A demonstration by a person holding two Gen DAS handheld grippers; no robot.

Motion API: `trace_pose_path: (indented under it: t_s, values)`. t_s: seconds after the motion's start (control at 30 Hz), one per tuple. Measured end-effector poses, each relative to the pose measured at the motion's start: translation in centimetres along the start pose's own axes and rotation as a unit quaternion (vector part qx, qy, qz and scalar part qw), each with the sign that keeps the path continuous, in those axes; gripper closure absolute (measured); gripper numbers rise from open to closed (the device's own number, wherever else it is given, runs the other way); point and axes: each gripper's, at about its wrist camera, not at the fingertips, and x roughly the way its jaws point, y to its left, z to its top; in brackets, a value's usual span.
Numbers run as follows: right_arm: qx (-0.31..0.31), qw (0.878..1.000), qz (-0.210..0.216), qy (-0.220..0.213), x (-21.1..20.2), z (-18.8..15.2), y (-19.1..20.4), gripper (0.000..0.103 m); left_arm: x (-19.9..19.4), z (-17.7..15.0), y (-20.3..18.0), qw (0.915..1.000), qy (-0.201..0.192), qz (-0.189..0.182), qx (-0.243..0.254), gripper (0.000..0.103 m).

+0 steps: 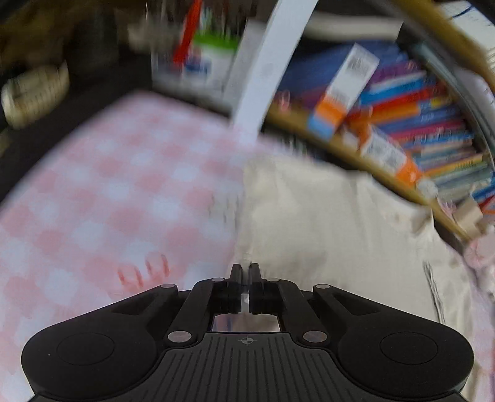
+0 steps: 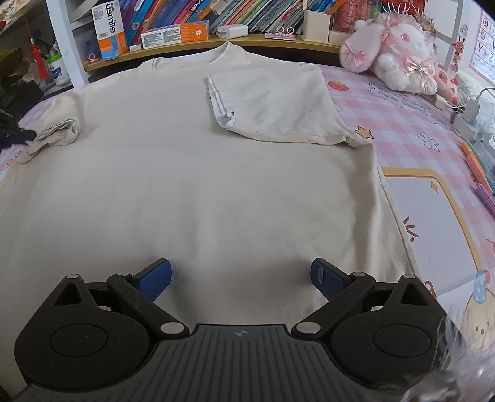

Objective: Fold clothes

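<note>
A cream T-shirt (image 2: pixel 185 173) lies flat on the pink checked cover (image 2: pixel 402 102), its collar (image 2: pixel 227 46) at the far side. One sleeve (image 2: pixel 272 102) is folded inward onto the body. The other sleeve (image 2: pixel 58 130) is bunched and drawn out to the left, toward a dark shape at the frame edge. My right gripper (image 2: pixel 241 276) hovers open over the shirt's near half, its blue pads (image 2: pixel 157 278) wide apart. The left wrist view is motion-blurred. My left gripper (image 1: pixel 246 269) is shut at the edge of the cream T-shirt (image 1: pixel 324 222), with a pale sliver of cloth between its fingers.
A shelf of books (image 2: pixel 247 15) and boxes (image 2: pixel 109 29) runs along the far edge. A pink plush toy (image 2: pixel 399 58) sits at the back right, with a charger and pens (image 2: pixel 473 130) along the right side. A woven basket (image 1: pixel 34 92) stands at the far left.
</note>
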Motion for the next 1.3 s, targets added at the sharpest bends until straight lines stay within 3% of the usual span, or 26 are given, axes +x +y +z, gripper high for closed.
trace_pose_path:
  t_s: [0.07, 0.17, 0.23, 0.3, 0.4, 0.43, 0.53, 0.67, 0.8, 0.87, 0.9, 1.0, 1.03, 1.07, 1.17, 1.2, 1.27, 1.3]
  values:
    - [-0.001, 1.0, 0.001, -0.002, 0.0, -0.1, -0.1, 0.006, -1.5, 1.3, -2.3, 0.9982, -0.049, -0.008, 0.035, 0.101]
    - [0.0, 1.0, 0.003, -0.004, 0.0, -0.1, -0.1, 0.005, 0.7, 3.2, -6.5, 0.9941, -0.023, -0.095, 0.047, 0.099]
    - [0.001, 1.0, 0.002, -0.003, 0.1, 0.0, -0.1, 0.005, 2.2, 4.4, -9.2, 0.9867, -0.005, -0.152, 0.056, 0.084]
    - [0.002, 1.0, 0.002, -0.001, 0.1, 0.1, -0.1, 0.005, 3.6, 5.0, -10.1, 0.9824, 0.025, -0.18, 0.042, 0.075]
    - [0.002, 1.0, 0.002, -0.002, -0.1, -0.1, -0.3, 0.005, 2.1, 4.0, -9.1, 0.9842, -0.01, -0.172, 0.041, 0.056]
    - [0.002, 1.0, 0.003, -0.003, -0.2, -0.2, -0.4, 0.005, 1.5, 3.2, -8.7, 0.9851, -0.022, -0.159, 0.062, 0.056]
    - [0.007, 1.0, 0.002, -0.004, -0.2, -0.3, -0.7, 0.004, 1.0, 0.7, -8.3, 0.9833, -0.003, -0.123, 0.134, 0.06]
    - [0.001, 1.0, -0.001, -0.002, -0.1, -0.3, -0.5, 0.003, 1.1, -3.1, -9.1, 0.9724, 0.022, -0.097, 0.211, 0.062]
    - [-0.005, 1.0, -0.002, 0.001, -0.1, -0.3, -0.2, 0.003, 1.7, -5.5, -11.7, 0.9609, 0.018, -0.063, 0.269, 0.061]
    - [-0.009, 1.0, 0.0, 0.002, -0.2, -0.5, -0.2, 0.003, 2.2, -6.0, -12.5, 0.9531, 0.022, -0.035, 0.3, 0.099]
    - [-0.01, 1.0, 0.001, 0.002, -0.3, -0.6, -0.2, 0.003, 2.3, -6.1, -12.8, 0.9497, 0.028, -0.026, 0.311, 0.103]
    - [-0.012, 1.0, 0.003, 0.001, -0.5, -0.9, -0.4, 0.003, 0.0, -5.7, -12.7, 0.9504, 0.012, -0.061, 0.305, 0.103]
    - [-0.011, 1.0, 0.002, 0.0, -0.6, -1.0, -0.5, 0.002, 0.2, -5.2, -12.7, 0.9518, 0.015, -0.069, 0.299, 0.102]
    - [-0.009, 1.0, 0.002, -0.001, -0.6, -1.0, -0.5, 0.003, 0.3, -4.8, -12.8, 0.953, 0.018, -0.076, 0.293, 0.094]
    - [-0.004, 1.0, 0.002, -0.002, -0.6, -1.0, -0.7, 0.003, 0.8, -3.5, -13.0, 0.9562, 0.027, -0.098, 0.274, 0.093]
    - [-0.004, 1.0, 0.002, -0.003, -0.6, -1.0, -0.7, 0.003, 1.0, -3.1, -13.0, 0.957, 0.03, -0.106, 0.268, 0.087]
    - [-0.006, 1.0, 0.001, -0.003, -0.6, -1.1, -0.6, 0.002, 1.9, -1.8, -15.3, 0.9569, -0.007, -0.091, 0.275, 0.074]
    - [-0.007, 1.0, 0.0, -0.003, -0.6, -1.1, -0.6, 0.002, 2.8, -1.1, -16.4, 0.953, -0.019, -0.075, 0.293, 0.067]
